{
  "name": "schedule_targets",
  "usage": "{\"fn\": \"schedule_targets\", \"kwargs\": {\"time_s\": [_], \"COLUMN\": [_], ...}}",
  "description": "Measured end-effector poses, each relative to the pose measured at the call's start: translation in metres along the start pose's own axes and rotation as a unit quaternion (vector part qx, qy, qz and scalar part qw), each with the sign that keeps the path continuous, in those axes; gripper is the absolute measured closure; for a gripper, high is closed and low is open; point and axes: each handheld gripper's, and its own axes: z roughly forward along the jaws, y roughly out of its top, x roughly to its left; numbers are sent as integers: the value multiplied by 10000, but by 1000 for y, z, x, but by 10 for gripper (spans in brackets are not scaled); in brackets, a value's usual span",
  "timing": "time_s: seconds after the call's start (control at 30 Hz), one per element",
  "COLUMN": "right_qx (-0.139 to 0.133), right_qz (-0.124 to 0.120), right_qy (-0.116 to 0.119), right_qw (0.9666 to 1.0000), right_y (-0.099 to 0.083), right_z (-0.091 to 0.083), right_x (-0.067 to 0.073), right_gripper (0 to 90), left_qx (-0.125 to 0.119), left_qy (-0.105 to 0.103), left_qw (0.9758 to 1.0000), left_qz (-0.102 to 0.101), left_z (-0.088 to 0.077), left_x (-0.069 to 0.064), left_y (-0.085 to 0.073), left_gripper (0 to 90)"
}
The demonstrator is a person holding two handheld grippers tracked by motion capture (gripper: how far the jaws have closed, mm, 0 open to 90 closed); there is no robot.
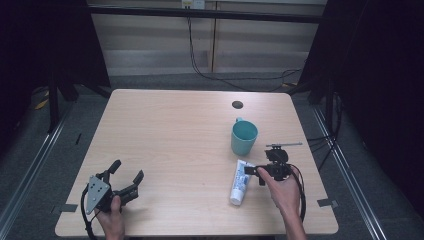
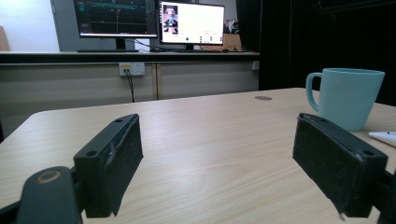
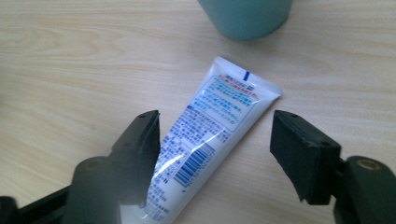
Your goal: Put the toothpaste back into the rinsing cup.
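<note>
Pale wood table (image 1: 175,145) under me, dark floor and a cabinet wall behind it. From the high view, my left gripper (image 1: 127,176) rests near the front left corner, jaws spread with nothing between them. My right gripper (image 1: 255,174) hovers at the white tube (image 1: 240,182), which lies flat near the front right, just in front of the teal mug (image 1: 244,137).

Along my left gripper (image 2: 217,168), the pads stand wide apart over bare wood; the mug (image 2: 348,97) stands ahead to the right, monitors (image 2: 152,19) on a far counter.

Along my right gripper (image 3: 215,149), the jaws are parted either side of the tube (image 3: 210,135), not pressing it. The mug's base (image 3: 245,16) sits just beyond.
</note>
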Motion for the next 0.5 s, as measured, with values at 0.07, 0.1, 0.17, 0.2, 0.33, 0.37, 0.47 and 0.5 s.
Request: {"fn": "schedule_targets", "kwargs": {"time_s": [0.07,0.1,0.17,0.2,0.33,0.37,0.47,0.5], "right_qx": [134,193,331,394,533,562,663,720], "right_qz": [81,111,180,230,236,233,283,295], "right_qy": [-29,-33,-105,-160,-220,-215,-187,-196], "right_qw": [9999,9997,9992,9988,9981,9979,9972,9968], "right_y": [3,4,6,7,11,11,12,13], "right_z": [3,4,6,7,11,12,17,18], "right_x": [0,1,2,3,4,3,3,3], "right_gripper": [280,263,234,238,200,171,168,173], "left_qx": [-10,2,-1,1,-8,-2,1,-1], "left_qy": [-2,18,0,0,-6,-1,-1,-1], "left_qw": [10000,10000,10000,10000,10000,10000,10000,10000], "left_qz": [-15,5,-3,0,-15,-4,-1,-4], "left_z": [0,0,0,0,0,0,0,0], "left_x": [0,0,0,0,0,0,0,0], "left_y": [0,0,0,0,0,0,0,0], "left_gripper": [158,158,158,158,158,158,158,158]}}
